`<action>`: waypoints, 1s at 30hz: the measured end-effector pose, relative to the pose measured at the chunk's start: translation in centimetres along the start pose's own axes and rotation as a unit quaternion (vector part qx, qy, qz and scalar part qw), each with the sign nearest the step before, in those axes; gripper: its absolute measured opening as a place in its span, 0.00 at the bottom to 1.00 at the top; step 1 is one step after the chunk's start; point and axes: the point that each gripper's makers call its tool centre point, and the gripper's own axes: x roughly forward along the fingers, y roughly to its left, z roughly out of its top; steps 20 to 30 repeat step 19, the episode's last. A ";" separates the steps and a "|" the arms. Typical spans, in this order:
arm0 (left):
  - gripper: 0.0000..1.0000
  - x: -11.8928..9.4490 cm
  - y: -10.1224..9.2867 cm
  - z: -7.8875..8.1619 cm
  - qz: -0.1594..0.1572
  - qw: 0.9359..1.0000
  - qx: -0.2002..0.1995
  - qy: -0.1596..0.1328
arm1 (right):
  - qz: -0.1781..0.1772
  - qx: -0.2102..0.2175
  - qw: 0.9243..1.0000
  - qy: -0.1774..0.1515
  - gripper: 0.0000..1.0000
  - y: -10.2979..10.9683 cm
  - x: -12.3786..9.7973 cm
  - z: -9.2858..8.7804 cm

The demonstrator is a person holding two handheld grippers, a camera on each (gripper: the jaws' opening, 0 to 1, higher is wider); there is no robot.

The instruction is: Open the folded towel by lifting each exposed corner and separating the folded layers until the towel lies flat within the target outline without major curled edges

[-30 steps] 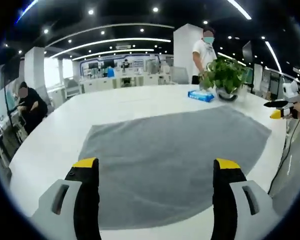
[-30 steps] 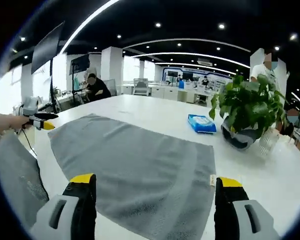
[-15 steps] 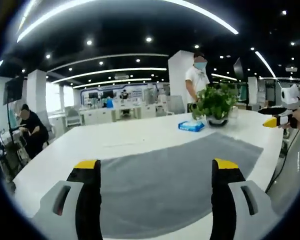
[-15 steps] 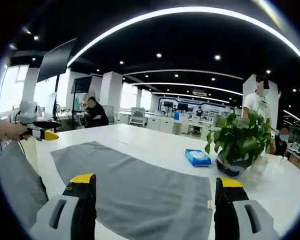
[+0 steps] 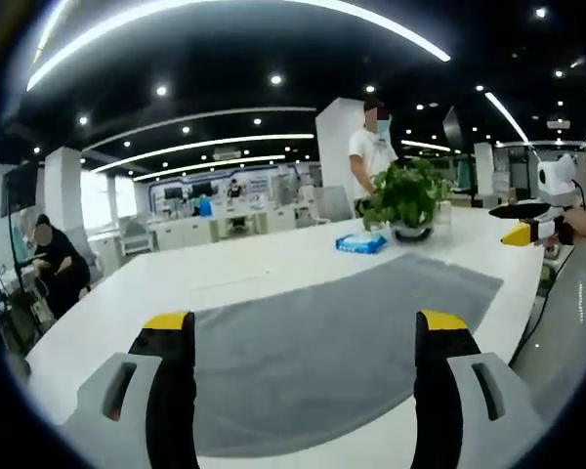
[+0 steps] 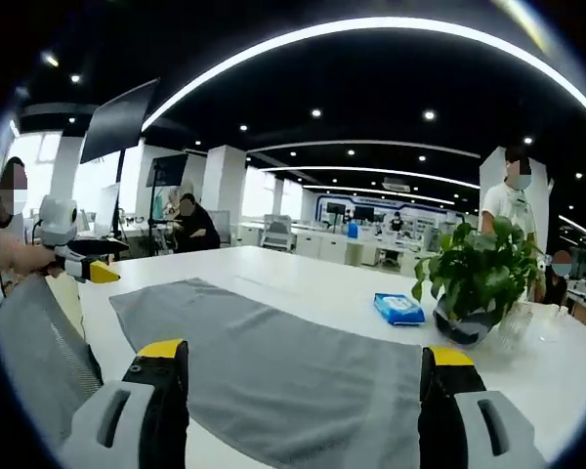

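Grey terry towel [image 5: 322, 342] lies spread on the white table [image 5: 225, 278], reaching close to the near table edge in both views; looks flat, no obvious folds or curls visible from this low angle, target outline not discernible. Left tongs [image 5: 303, 327] open wide, empty, hovering above the near edge of the towel. Right tongs [image 6: 298, 357] also spread wide, nothing held, above the towel's near edge on the other side. Right tongs also visible at the right of the left gripper view, off the table edge.

Handling judgement: soft, limp, light cloth; drapes and sags when lifted, grips easily thanks to the nap, not fragile. Best hold is a corner or hem, pinching one layer only. Far corner sits toward the potted plant [image 6: 483, 283] and blue wipes pack [image 6: 398, 309], both near but apart from the towel. Drag could wrinkle it.
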 end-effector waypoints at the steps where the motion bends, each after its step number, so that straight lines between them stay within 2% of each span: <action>1: 0.94 0.0 -0.1 -0.1 -0.001 1.000 0.005 0.002 | 0.003 -0.004 1.000 0.001 1.00 0.2 0.0 0.0; 10: 0.93 -0.2 0.4 -0.5 0.007 1.000 -0.003 0.009 | 0.053 -0.057 0.997 0.018 1.00 2.8 0.5 -0.3; 12: 0.93 0.0 0.4 -1.0 0.009 1.000 0.004 0.022 | 0.060 -0.071 0.995 0.029 1.00 3.2 0.6 -0.6; 19: 0.91 0.1 -0.7 -1.1 -0.008 0.999 0.031 0.032 | 0.063 -0.084 0.994 0.043 0.99 3.3 0.6 -1.2; 30: 0.91 0.1 -0.7 -1.1 -0.008 0.999 0.031 0.032 | 0.063 -0.084 0.994 0.043 0.99 3.3 0.6 -1.2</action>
